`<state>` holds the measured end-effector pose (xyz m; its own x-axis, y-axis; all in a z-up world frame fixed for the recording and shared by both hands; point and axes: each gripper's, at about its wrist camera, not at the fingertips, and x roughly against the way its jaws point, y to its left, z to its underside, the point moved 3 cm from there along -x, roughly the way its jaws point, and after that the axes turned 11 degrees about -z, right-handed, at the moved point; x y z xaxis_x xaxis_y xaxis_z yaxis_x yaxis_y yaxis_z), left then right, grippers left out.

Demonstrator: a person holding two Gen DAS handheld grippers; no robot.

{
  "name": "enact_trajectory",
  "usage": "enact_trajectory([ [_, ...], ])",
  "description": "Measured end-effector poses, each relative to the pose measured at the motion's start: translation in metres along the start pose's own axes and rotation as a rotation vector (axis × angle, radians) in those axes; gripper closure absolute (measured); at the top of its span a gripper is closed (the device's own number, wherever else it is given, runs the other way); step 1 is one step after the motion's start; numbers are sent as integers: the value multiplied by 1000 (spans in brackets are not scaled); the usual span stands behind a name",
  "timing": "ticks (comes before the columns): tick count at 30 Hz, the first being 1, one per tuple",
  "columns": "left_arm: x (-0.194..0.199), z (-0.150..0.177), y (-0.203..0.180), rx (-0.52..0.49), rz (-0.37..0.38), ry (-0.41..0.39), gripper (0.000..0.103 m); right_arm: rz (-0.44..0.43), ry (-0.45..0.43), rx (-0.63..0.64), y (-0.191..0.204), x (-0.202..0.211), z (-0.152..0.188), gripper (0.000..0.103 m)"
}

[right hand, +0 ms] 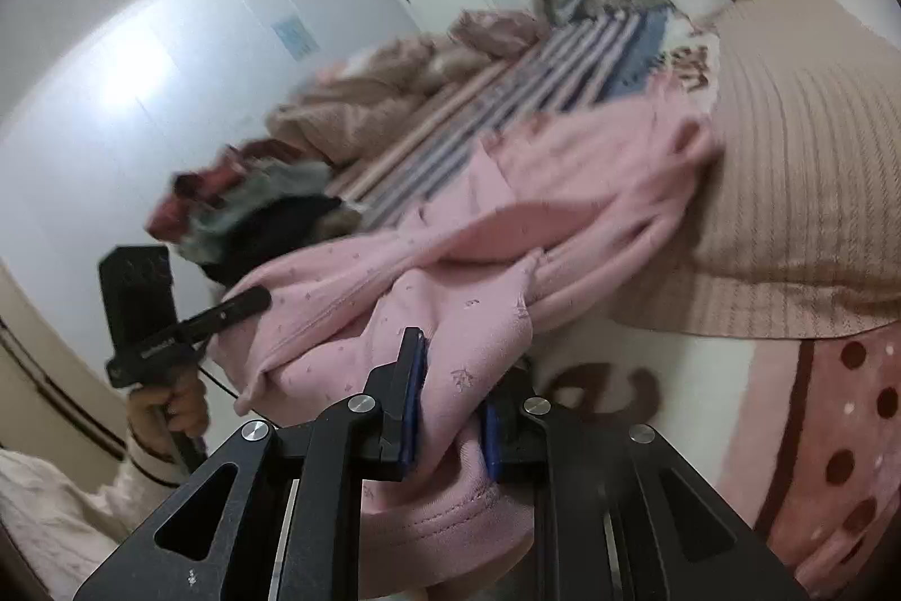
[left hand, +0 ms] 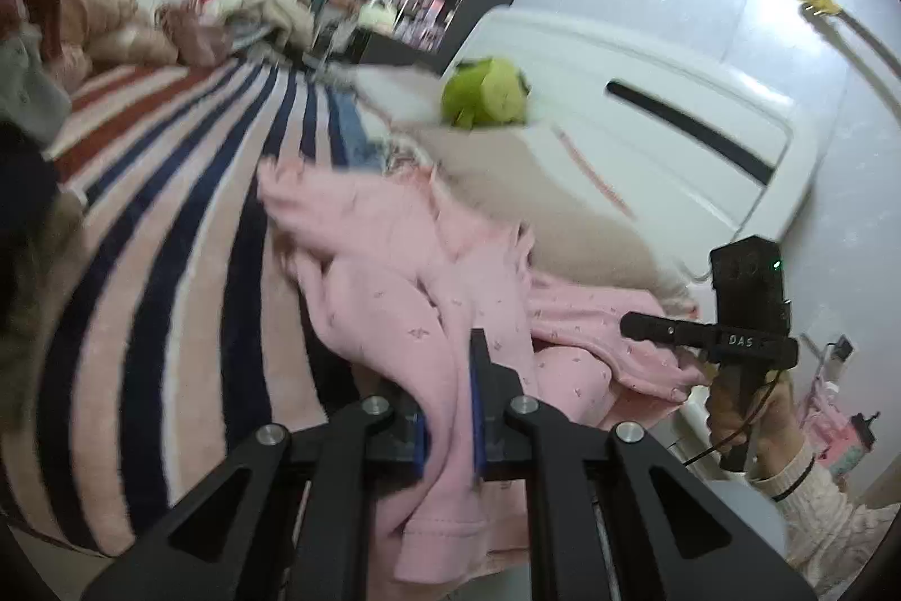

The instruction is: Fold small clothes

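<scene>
Presently, at the far left of the left wrist view, a heap of brown, grey and cream clothes (left hand: 84,21) lies on the pink, navy and rust striped bedspread (left hand: 186,184). Moving right, the small pink printed cotton garment (left hand: 405,274) is spread rumpled across the bedspread and a beige ribbed blanket (left hand: 507,184). The left gripper (left hand: 450,426) is clamped on a hanging fold of this garment, its blue pads pressed against the cloth from either side. Beyond, a green plush toy (left hand: 484,94) sits by the white headboard (left hand: 647,116). At the right edge, the right gripper (left hand: 664,328) is seen side-on, gripped by a hand in a cream knit sleeve; blur obscures its tips, which appear to meet the garment's edge.

In the right wrist view, the right gripper (right hand: 450,409) pinches a bunched hem of the garment (right hand: 450,319) between its pads, while the left gripper (right hand: 248,305) reaches the cloth from the left.
</scene>
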<state>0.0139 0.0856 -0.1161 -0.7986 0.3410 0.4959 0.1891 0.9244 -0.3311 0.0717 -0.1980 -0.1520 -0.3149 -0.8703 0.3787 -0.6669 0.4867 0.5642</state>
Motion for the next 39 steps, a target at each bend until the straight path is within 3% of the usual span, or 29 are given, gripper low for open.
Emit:
enact_trajectory([
  [7,80,-20,-9,-58,15,-118,94,-67,-41,88,72,19,-1,91],
  [11,64,-35,-1,-59,-15,-102,94,-4,-8,99,71,6,-20,90],
  [15,5,-63,13,-37,-43,-45,93,47,21,46,30,-17,-56,90],
  [18,-77,-85,34,-51,-120,47,93,118,60,-4,-23,-47,-89,90],
  [20,-120,-93,47,-39,-133,96,93,177,110,-44,-67,-75,-109,90],
  [25,-231,-100,87,-45,-231,226,90,253,220,-84,-141,-127,-130,89],
  [27,-254,-92,96,-39,-217,289,75,271,267,-90,-159,-141,-129,87],
  [29,-266,-82,100,-38,-181,340,67,269,311,-68,-165,-150,-124,78],
  [31,-259,-78,99,-60,-160,330,61,230,323,-48,-160,-148,-119,54],
  [33,-238,-82,97,-67,-145,300,43,214,314,-46,-152,-138,-118,37],
  [34,-227,-83,96,-72,-138,285,41,233,301,-27,-144,-129,-118,31],
  [39,-167,-79,80,-148,-116,243,39,287,236,85,-88,-81,-112,31],
])
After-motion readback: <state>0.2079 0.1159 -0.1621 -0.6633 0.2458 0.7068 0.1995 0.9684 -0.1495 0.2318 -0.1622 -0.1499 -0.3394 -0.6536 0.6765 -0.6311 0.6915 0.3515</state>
